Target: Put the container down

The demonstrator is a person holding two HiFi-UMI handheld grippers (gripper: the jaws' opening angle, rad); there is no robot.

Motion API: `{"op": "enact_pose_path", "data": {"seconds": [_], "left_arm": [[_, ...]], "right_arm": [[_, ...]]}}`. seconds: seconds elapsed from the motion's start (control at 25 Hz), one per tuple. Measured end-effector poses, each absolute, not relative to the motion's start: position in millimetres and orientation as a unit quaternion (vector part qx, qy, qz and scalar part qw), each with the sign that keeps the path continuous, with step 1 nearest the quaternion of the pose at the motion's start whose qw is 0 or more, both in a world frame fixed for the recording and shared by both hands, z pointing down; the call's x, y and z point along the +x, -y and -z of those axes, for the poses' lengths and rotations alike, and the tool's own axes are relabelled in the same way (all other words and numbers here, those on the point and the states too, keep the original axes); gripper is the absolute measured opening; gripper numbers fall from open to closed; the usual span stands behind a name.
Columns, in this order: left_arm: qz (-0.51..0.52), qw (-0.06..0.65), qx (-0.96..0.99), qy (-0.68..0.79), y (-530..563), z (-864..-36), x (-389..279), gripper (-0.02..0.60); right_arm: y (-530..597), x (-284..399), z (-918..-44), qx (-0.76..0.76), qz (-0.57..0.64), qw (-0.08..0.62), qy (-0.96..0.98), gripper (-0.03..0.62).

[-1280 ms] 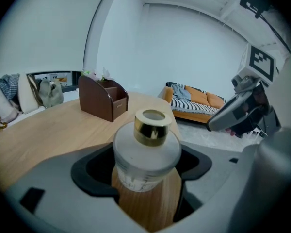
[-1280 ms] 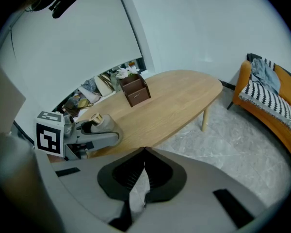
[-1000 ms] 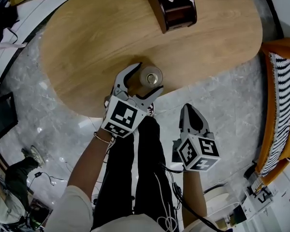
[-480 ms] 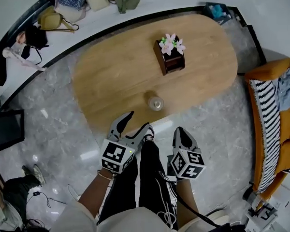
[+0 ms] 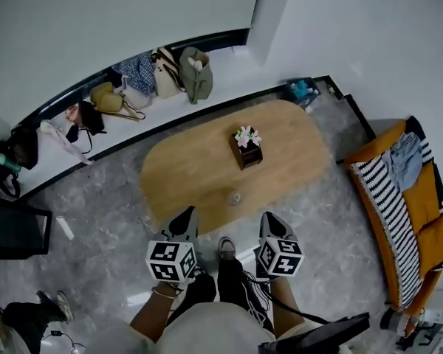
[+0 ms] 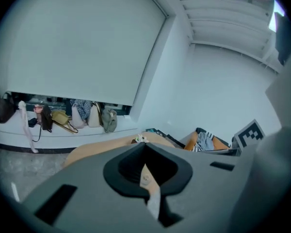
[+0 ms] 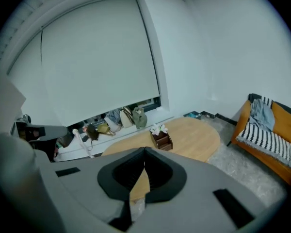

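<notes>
The container [image 5: 235, 197], a small clear jar with a metal top, stands upright near the front edge of the oval wooden table [image 5: 199, 175]. It is free of both grippers. My left gripper [image 5: 184, 218] is well short of the table, above the floor; its jaws have just been closing and are now shut with nothing between them. In the left gripper view the container [image 6: 145, 178] shows through the gap below the closed tips [image 6: 144, 145]. My right gripper [image 5: 269, 220] hangs beside it, also shut and empty, its tips [image 7: 144, 150] meeting.
A dark box with flowers [image 5: 246, 149] stands mid-table. Several bags [image 5: 159, 72] line the ledge by the far wall. An orange sofa with a striped blanket [image 5: 399, 198] is at the right, a dark screen [image 5: 15, 231] at the left. The person's legs are below.
The left jaws, open around the container a second ago, drew back from it and closed empty. Both grippers and the view rose, so the table looks smaller. The container stayed put.
</notes>
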State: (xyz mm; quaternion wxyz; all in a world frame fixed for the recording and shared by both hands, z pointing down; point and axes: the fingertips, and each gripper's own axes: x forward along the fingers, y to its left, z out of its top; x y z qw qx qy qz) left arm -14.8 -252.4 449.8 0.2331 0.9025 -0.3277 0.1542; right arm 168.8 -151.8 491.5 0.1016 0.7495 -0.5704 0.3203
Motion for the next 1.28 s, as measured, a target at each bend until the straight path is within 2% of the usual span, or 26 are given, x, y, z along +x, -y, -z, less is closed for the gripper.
{"op": "enact_pose_path", "data": {"seconds": [0.16,0.4,0.64,0.8,1.28], "left_arm": [[-0.125,0.234,0.898,0.352,251.3,-407.0,-37.4,0.008],[-0.118,0.196,0.896,0.381,249.2,-368.9,-51.7,0.008],[-0.131,0.172,0.887,0.407,233.9,-356.2,-41.8,0.008],[-0.119,0.161,0.886,0.418,228.2,-340.7,-35.0,0.008],[-0.115,0.161,0.881,0.43,217.2,-333.5,-29.8,0.008]], "right_arm": [[141.4,159.0,-453.5,0.759,-0.294,0.091,0.574,0.023],[126.5,149.9,-416.7,0.757,-0.267,0.095,0.589,0.023],[118.9,181.2,-377.4,0.759,-0.232,0.095,0.601,0.023],[111.1,205.0,-351.4,0.77,-0.19,0.12,0.597,0.023],[93.9,219.7,-346.0,0.773,-0.189,0.119,0.594,0.023]]}}
